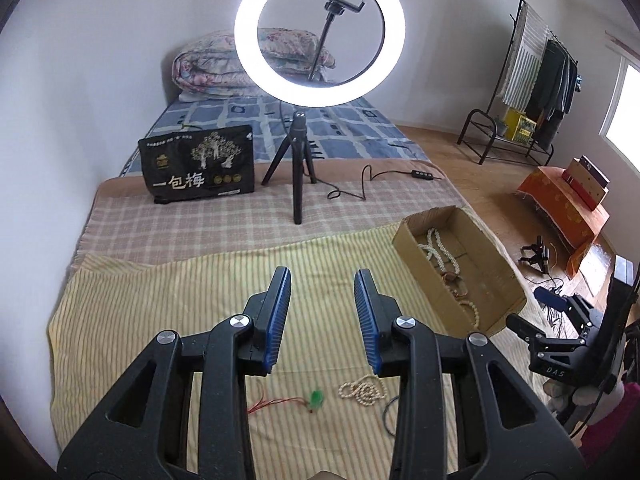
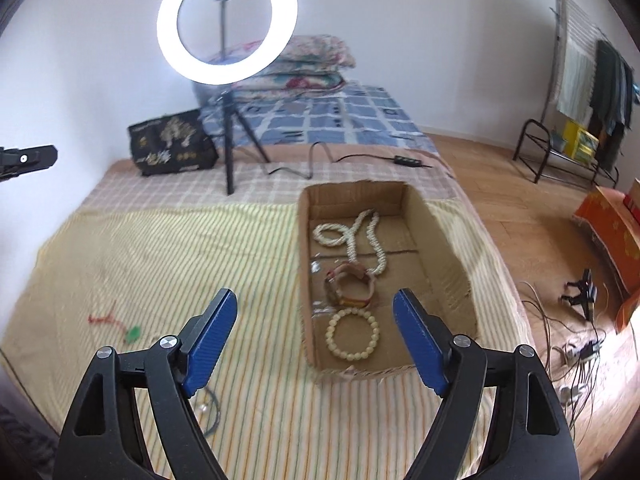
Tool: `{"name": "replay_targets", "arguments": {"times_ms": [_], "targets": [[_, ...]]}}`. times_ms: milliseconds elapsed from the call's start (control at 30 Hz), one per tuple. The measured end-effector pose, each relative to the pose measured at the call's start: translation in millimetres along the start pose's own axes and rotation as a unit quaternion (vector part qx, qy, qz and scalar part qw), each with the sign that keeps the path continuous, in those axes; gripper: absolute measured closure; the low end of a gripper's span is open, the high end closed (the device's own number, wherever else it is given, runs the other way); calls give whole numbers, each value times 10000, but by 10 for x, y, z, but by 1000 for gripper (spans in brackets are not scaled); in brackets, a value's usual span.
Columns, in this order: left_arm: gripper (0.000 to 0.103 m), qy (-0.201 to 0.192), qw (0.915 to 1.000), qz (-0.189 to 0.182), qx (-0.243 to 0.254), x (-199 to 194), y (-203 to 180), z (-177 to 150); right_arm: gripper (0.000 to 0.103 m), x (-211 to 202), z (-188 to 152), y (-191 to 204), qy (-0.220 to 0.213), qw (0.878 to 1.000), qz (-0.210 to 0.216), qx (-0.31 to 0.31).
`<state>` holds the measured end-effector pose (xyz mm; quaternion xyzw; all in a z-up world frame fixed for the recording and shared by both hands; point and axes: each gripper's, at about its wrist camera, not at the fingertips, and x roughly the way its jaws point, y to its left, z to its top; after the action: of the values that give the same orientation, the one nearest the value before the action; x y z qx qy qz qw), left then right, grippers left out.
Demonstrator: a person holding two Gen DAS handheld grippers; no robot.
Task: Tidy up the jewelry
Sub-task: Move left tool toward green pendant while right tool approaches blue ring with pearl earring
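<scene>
Your left gripper (image 1: 322,280) hovers over the yellow striped cloth (image 1: 160,312) spread on the bed, its blue-padded fingers apart and holding nothing. Below it, near the cloth's front edge, lie a small pearl necklace (image 1: 362,390), a green pendant (image 1: 317,399) on a red cord (image 1: 272,403), and a dark cord loop (image 1: 388,414) partly hidden behind the right finger. Your right gripper (image 2: 316,300) is spread wide and empty, poised over the front end of the open cardboard box (image 2: 440,240) that sits along the cloth's right edge. Inside the box, a pale bead bracelet (image 2: 353,334) lies nearest the front wall, a brown bracelet (image 2: 351,285) just behind it, and a long white bead necklace (image 2: 356,232) loops toward the back. Farther up the bed stand a lit ring light (image 1: 320,28) on a small tripod (image 1: 298,168) and a black bag (image 1: 198,164).
</scene>
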<state>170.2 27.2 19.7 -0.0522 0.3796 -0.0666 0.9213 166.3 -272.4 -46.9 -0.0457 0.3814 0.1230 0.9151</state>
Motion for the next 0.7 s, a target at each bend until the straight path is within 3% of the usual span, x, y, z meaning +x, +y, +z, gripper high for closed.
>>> {"name": "replay_targets", "arguments": {"times_ms": [133,300,600,700], "targets": [[70,265,9996,42,-35,47,197,-277,23,-36,-134,143,20,9991,186,-382],[70,700,9974,-69,-165,234,364,-646,23,-20,-274,159,171,9984,317,-430],[70,1257,9910,-458,-15,600,208,-943,23,220,-513,158,964,9911,913,-46],[70,1471,9876,-537,131,723,136,-1041,29,280,-640,245,1220,9860,1139,-29]]}}
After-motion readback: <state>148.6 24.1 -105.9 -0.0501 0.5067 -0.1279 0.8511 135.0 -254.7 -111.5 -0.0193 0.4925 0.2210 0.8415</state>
